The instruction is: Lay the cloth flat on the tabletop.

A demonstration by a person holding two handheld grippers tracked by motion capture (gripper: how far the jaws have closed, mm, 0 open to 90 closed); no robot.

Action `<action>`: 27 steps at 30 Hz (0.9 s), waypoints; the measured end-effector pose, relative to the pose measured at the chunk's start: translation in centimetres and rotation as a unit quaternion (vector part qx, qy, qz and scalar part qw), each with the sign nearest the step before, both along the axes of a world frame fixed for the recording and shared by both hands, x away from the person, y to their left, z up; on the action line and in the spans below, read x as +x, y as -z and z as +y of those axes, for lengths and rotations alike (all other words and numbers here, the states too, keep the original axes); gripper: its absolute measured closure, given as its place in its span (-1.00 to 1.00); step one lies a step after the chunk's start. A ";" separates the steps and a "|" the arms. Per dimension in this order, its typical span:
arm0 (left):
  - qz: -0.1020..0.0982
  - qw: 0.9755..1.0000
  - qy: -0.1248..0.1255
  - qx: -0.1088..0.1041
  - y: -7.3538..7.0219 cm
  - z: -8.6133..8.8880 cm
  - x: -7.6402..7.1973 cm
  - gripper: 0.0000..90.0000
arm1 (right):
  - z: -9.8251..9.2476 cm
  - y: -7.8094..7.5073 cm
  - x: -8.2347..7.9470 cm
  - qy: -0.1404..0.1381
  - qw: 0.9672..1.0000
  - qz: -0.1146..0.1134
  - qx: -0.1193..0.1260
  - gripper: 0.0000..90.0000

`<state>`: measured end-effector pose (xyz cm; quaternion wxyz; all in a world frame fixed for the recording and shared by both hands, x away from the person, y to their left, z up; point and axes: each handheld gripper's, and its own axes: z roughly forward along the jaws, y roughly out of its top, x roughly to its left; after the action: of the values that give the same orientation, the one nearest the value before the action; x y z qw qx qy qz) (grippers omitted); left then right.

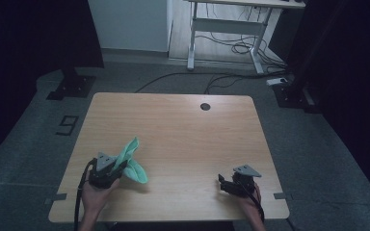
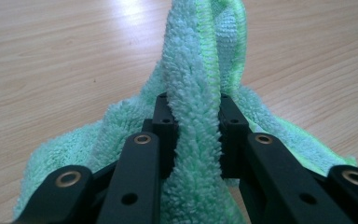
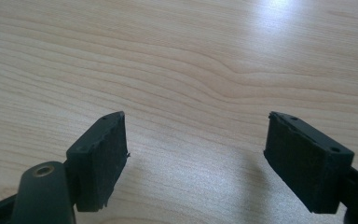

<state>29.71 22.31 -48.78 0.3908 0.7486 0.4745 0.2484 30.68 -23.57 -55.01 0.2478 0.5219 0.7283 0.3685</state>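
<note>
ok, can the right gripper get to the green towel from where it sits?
Probably yes: the right gripper is open with bare table between it and the green towel, which the left gripper holds pinched.

The high view is hanging above the near edge of the table, looking forward and down, far enough off to be catching the whole top plus the floor and a desk beyond. The left gripper view is sitting right behind its own jaws, super close on the green towel, which is also showing near left in the high view. The right gripper view is pointing down at bare wood, close up.
</note>
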 end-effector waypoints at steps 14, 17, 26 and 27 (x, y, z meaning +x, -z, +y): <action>-0.011 1.000 0.020 -0.002 -0.9 -1.6 0.7 0.64 | 0.0 0.1 0.2 0.004 1.000 0.003 0.000 -0.53; -0.013 1.000 0.028 0.000 -1.2 -2.4 1.1 0.64 | 0.1 0.1 0.3 0.001 1.000 0.003 -0.001 -0.52; -0.005 0.999 0.042 0.006 -0.9 -4.3 2.6 0.64 | -0.1 -0.1 0.4 0.005 1.000 0.001 0.003 -0.51; -0.003 0.999 0.045 0.004 -0.9 -4.8 3.1 0.64 | -0.1 0.0 0.4 0.005 1.000 0.001 0.002 -0.51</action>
<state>32.77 17.47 -47.92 0.4000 0.7702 0.4377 0.2351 31.10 -23.67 -54.97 0.2475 0.5263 0.7254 0.3682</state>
